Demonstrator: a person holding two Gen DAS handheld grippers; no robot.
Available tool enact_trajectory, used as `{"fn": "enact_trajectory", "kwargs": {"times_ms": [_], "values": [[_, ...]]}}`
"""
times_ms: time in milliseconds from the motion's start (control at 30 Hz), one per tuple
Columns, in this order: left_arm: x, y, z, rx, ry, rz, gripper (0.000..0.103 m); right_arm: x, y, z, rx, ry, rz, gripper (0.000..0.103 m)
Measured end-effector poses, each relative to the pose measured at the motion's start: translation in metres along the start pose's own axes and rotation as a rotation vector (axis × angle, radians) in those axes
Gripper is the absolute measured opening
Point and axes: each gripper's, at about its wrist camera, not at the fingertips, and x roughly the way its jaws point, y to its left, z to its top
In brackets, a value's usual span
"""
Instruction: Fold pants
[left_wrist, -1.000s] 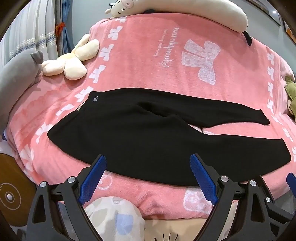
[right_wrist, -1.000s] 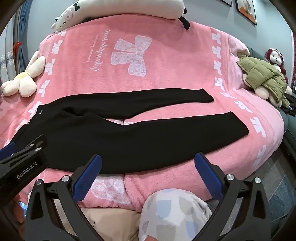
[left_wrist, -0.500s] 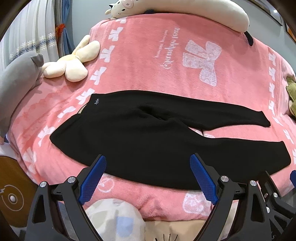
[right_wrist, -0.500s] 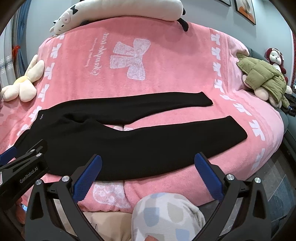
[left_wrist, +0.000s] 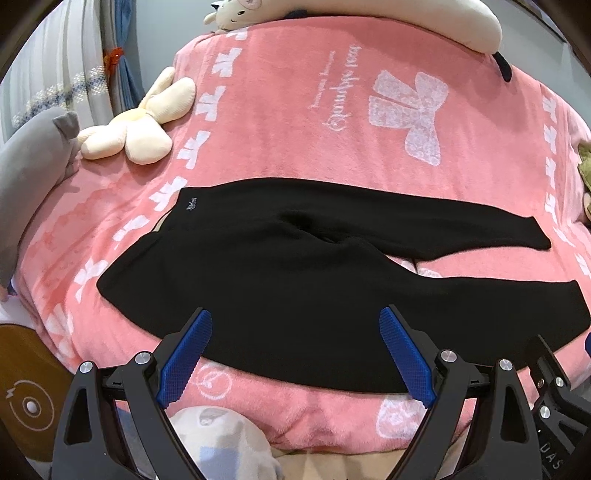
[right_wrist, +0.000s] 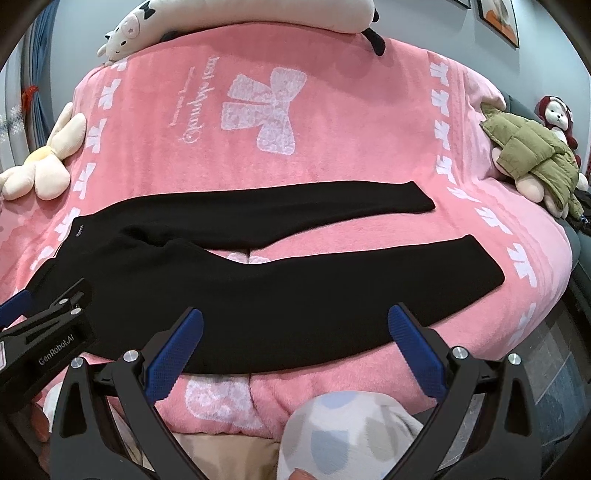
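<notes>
The left claw (left_wrist: 295, 354) and right claw (right_wrist: 293, 350) are both spread wide and empty, held above the near edge of the bed (right_wrist: 369, 147). Beyond them the black pants (right_wrist: 258, 295) lie flat on the pink blanket (left_wrist: 295, 140), waistband left, legs parted rightward. A long plush pillow (left_wrist: 369, 14) lies at the far edge.

From my left gripper (left_wrist: 295, 354), fingers spread wide, the way forward to the flat black knit pants (left_wrist: 295, 266) is open. My right gripper (right_wrist: 291, 354), also spread, has the same clear run. The fluffy pink bow-print blanket (right_wrist: 332, 147) beyond the legs lies bare. Obstacles sit only at the edges: a cream flower-shaped plush (left_wrist: 140, 125) left, an olive puffer-jacketed plush toy (right_wrist: 535, 158) right, a long white animal-shaped bolster (left_wrist: 369, 14) at the far side.
</notes>
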Motion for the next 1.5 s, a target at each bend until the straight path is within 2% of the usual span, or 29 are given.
{"fn": "enact_trajectory", "kwargs": {"times_ms": [533, 1500], "values": [[0.031, -0.009, 0.014, 0.014, 0.043, 0.004, 0.090, 0.027, 0.003, 0.012, -0.006, 0.035, -0.002, 0.098], [0.048, -0.016, 0.019, 0.028, 0.070, 0.013, 0.090, 0.047, 0.000, 0.016, 0.000, 0.059, 0.012, 0.098]]}}
